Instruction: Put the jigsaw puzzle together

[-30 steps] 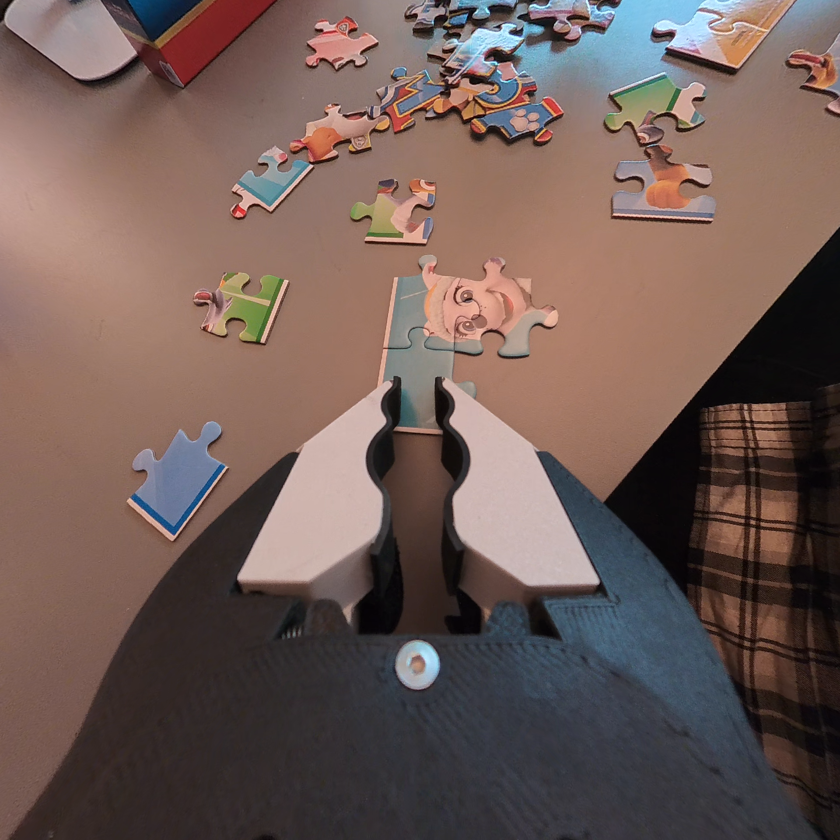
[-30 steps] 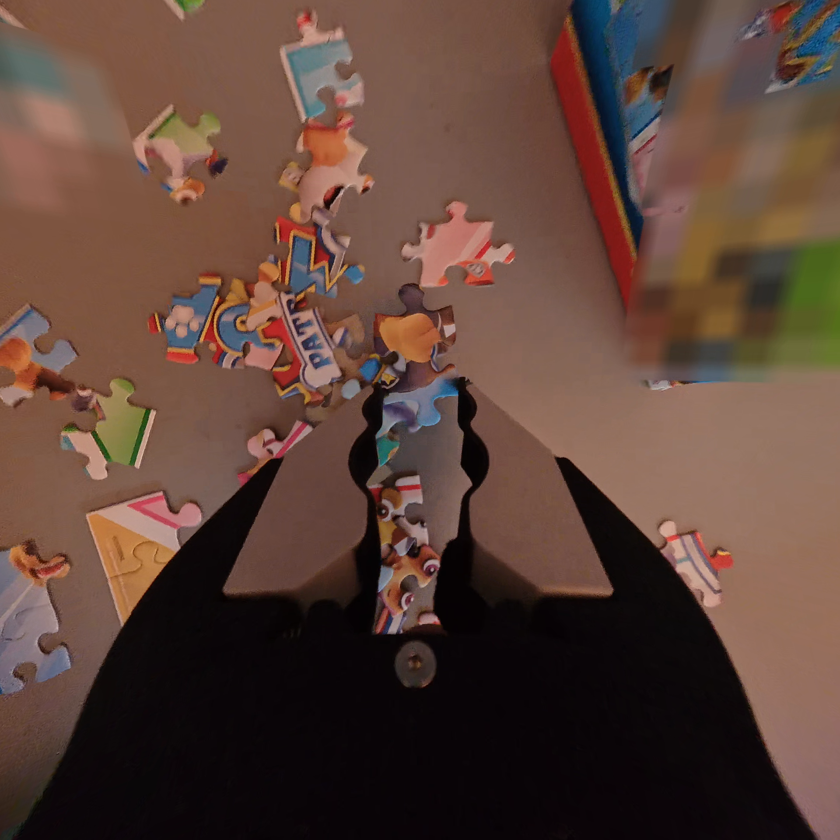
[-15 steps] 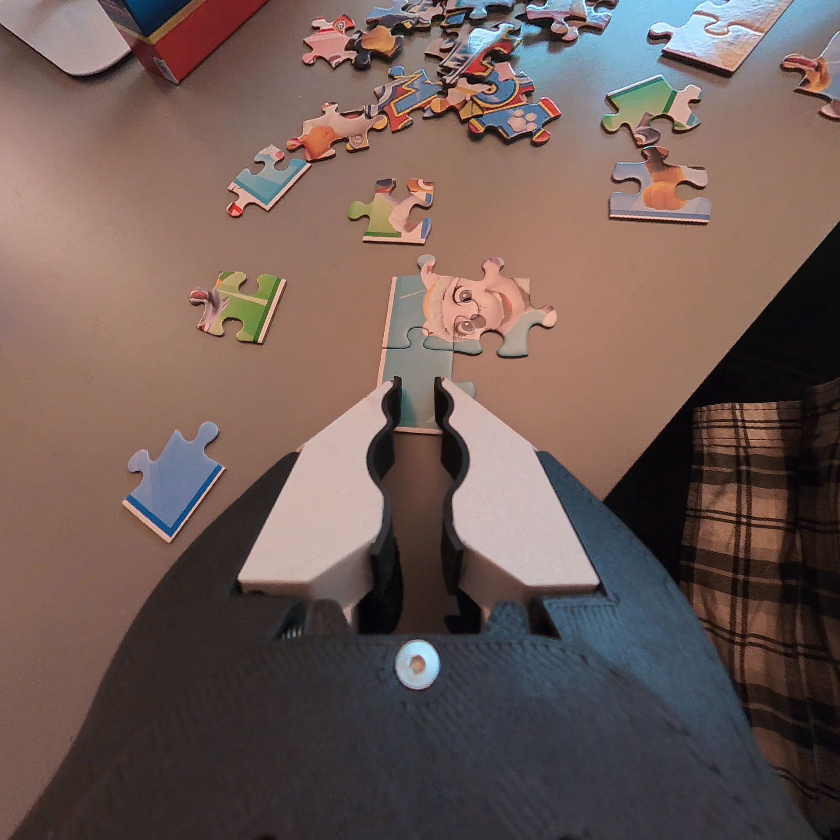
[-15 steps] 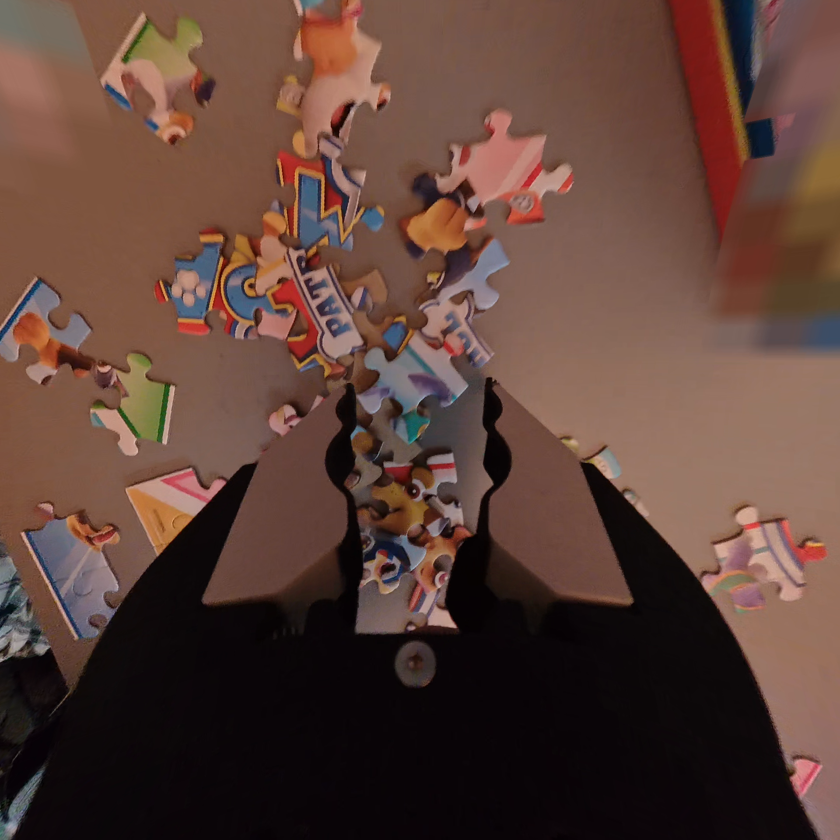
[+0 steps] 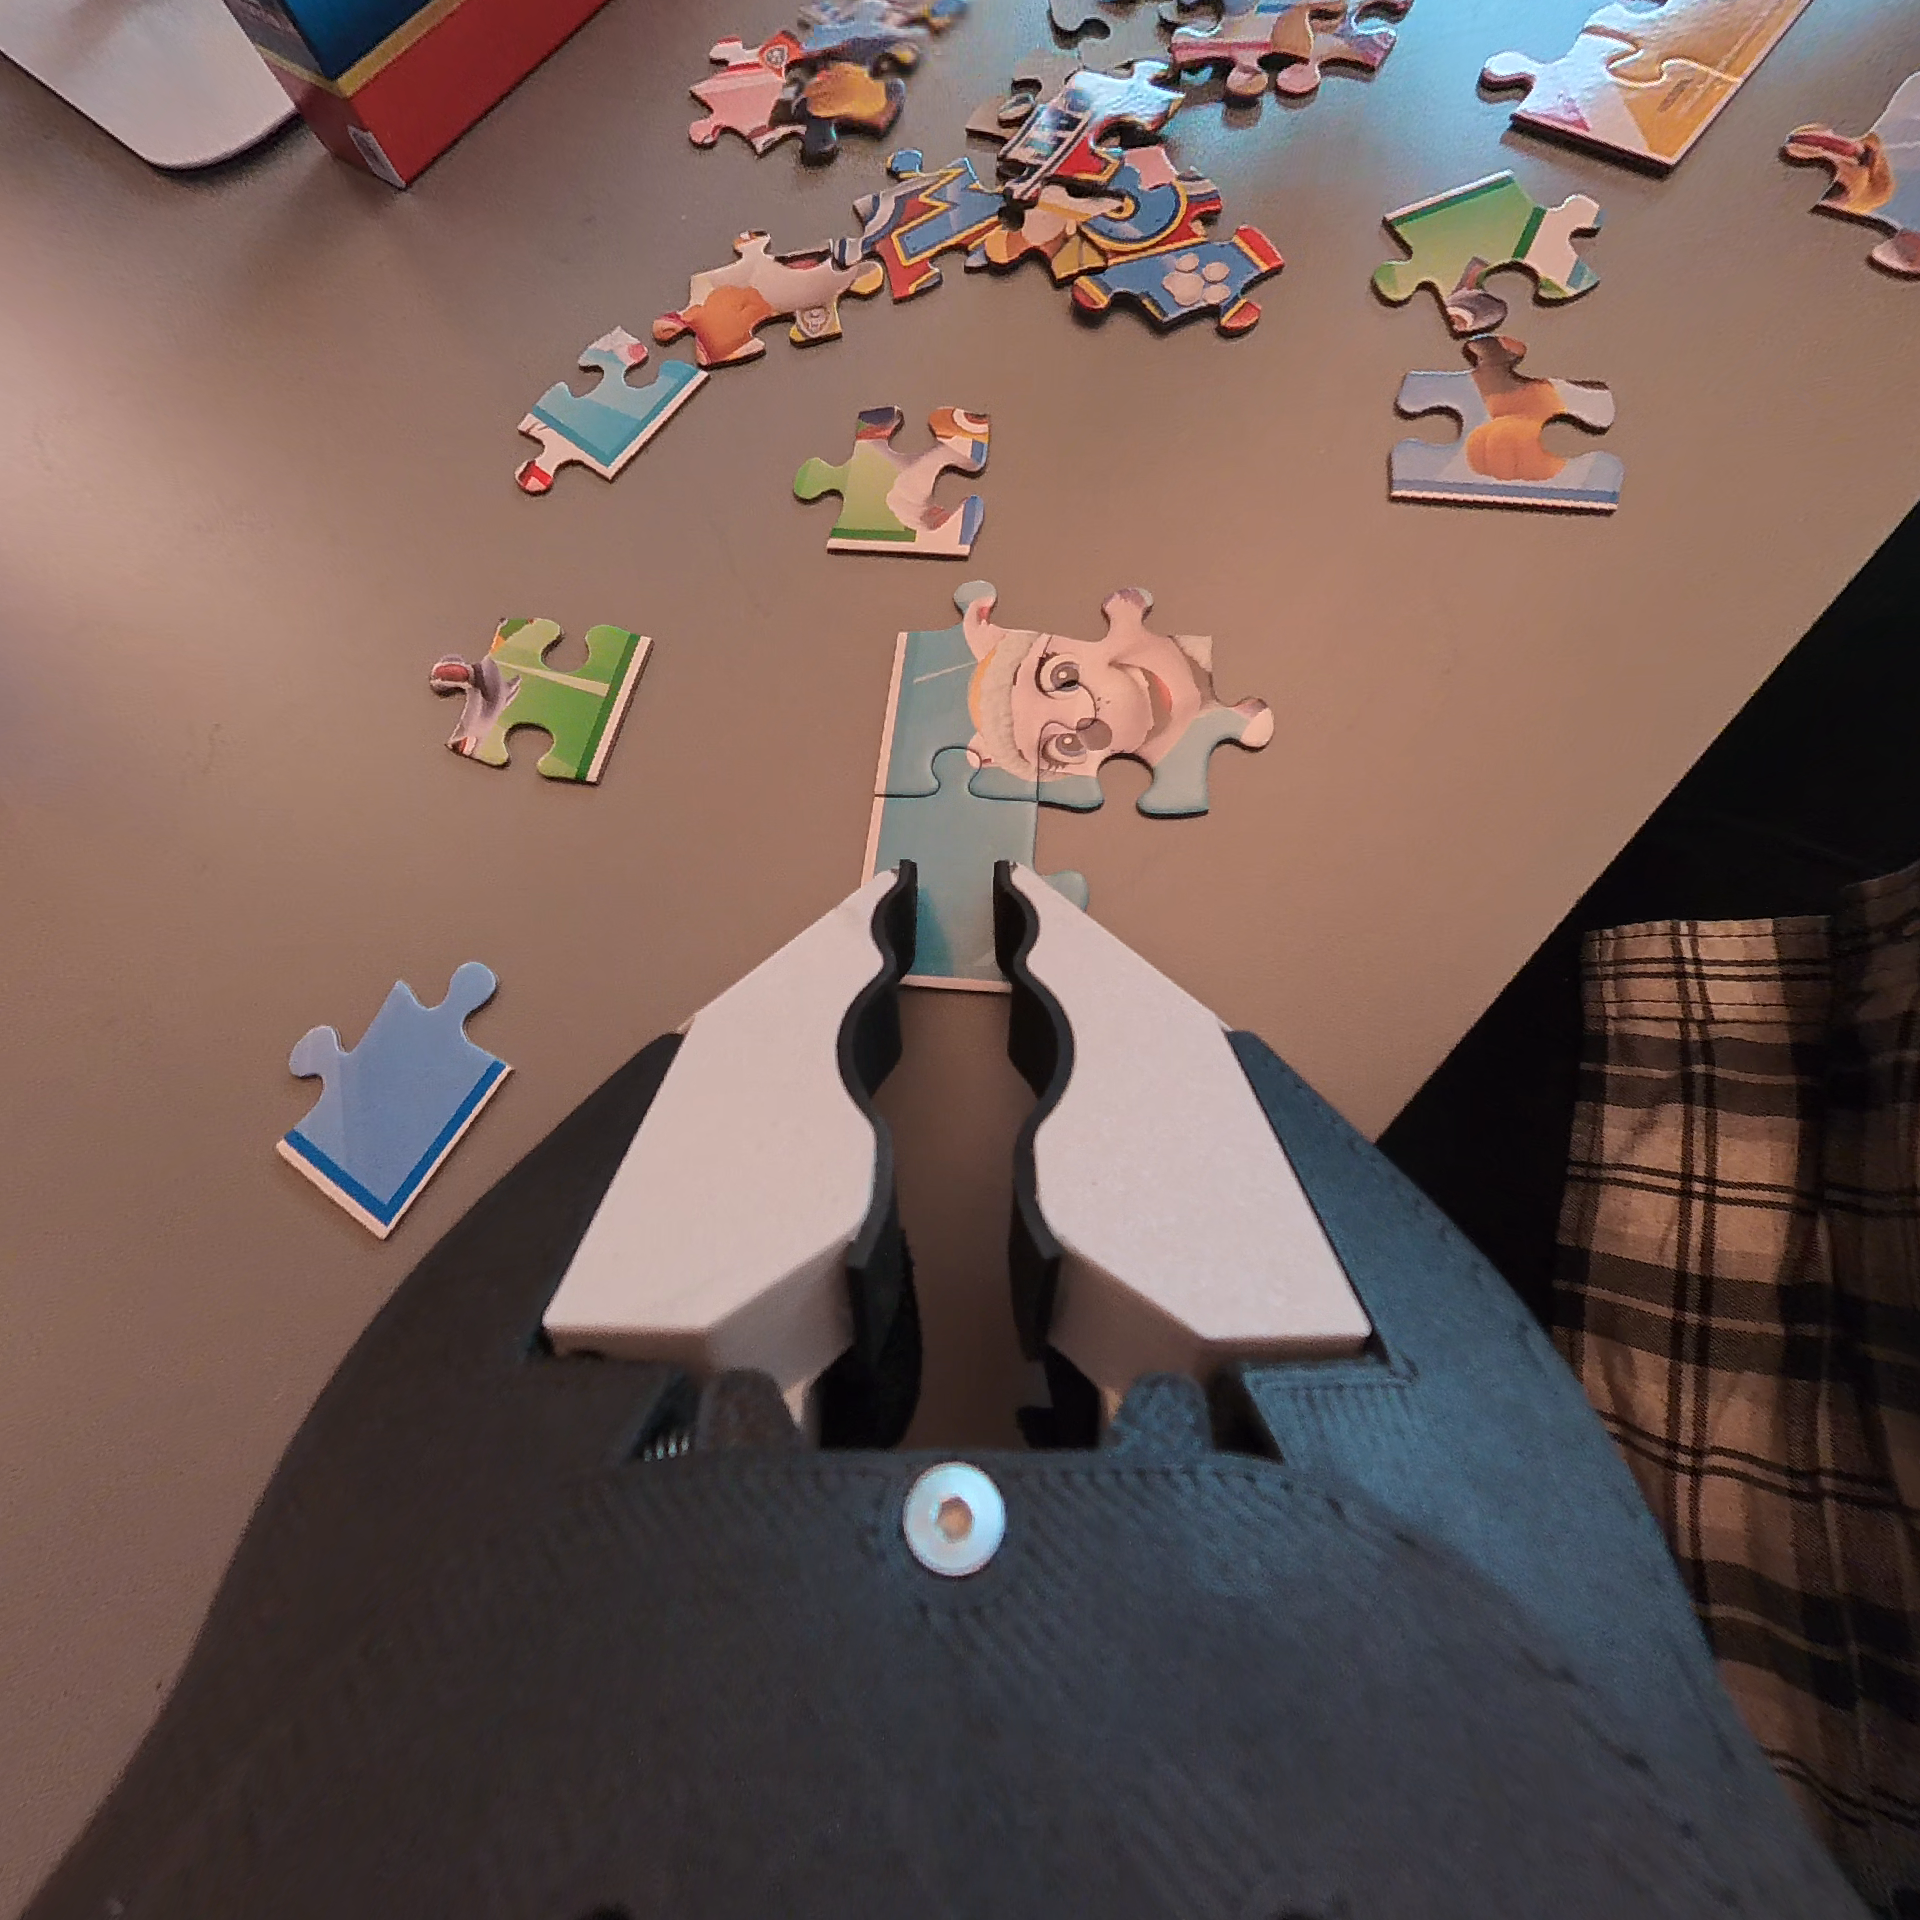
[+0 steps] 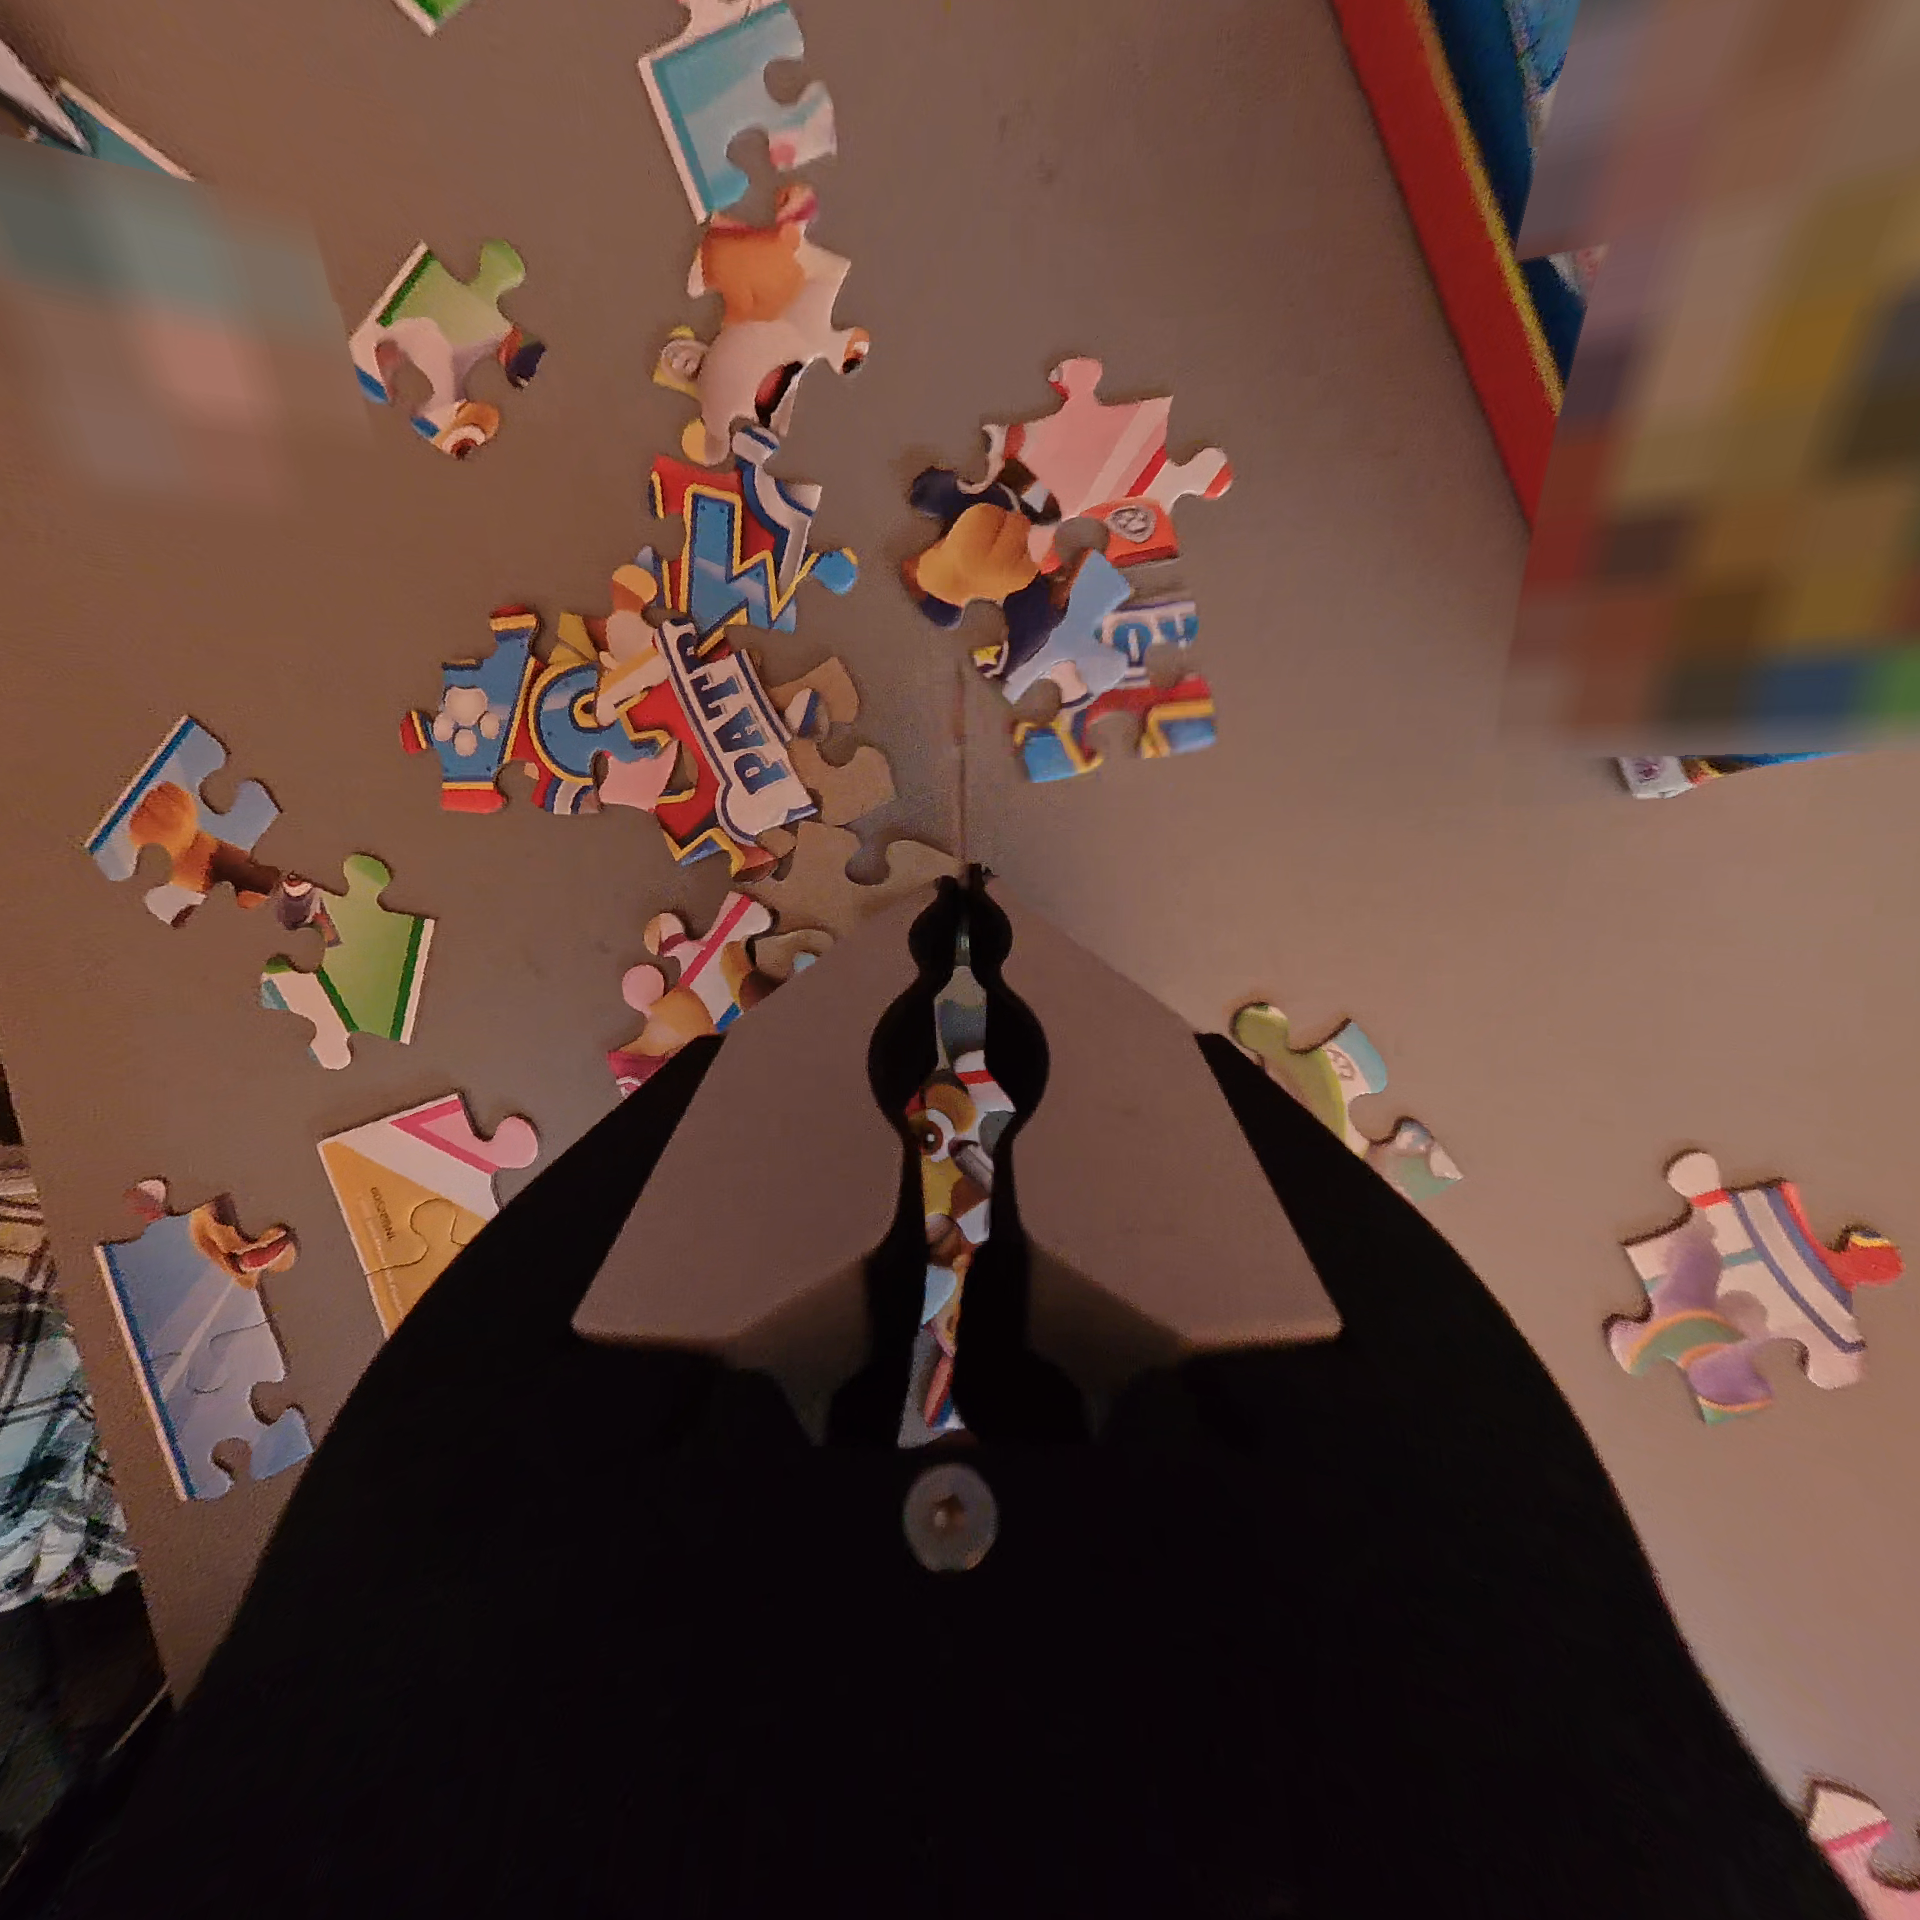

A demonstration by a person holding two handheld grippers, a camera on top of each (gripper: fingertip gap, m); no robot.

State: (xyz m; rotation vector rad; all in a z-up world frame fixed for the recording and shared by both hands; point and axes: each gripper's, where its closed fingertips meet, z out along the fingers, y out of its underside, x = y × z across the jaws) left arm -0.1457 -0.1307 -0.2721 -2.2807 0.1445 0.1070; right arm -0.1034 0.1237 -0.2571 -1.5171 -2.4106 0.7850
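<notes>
**A:** What do we see in the left wrist view?

**B:** Far left, we see 1 blue piece (image 5: 390, 1101) lying flat on the grey worktop (image 5: 208, 416). Above it lies 1 green piece (image 5: 551, 696). In the top left corner is the red and blue box (image 5: 416, 94).

**A:** And in the middle?

**B:** There we find our left gripper (image 5: 951, 878). Its jaws stand a little apart and hold nothing. The tips sit over the near end of the joined teal pieces (image 5: 956, 831). The puppy face piece (image 5: 1091, 707) is locked into them on the right. Far right, we see checked cloth (image 5: 1745, 1195) past the worktop's edge.

**A:** Now the right wrist view?

**B:** On the left we see 2 yellow pieces joined (image 6: 405, 1195). Next comes a heap of loose pieces (image 6: 665, 707), some lying on top of others.

**A:** And our right gripper (image 6: 963, 883)?

**B:** Its jaws are pressed together. A thin piece (image 6: 962, 769) sticks out from the tips. We see only its edge, like a line, so we cannot tell its picture. It is up off the worktop, above the heap's right side.

**A:** Further right?

**B:** 1 purple and white piece (image 6: 1745, 1288) lies alone. The box fills the top right corner.
</notes>
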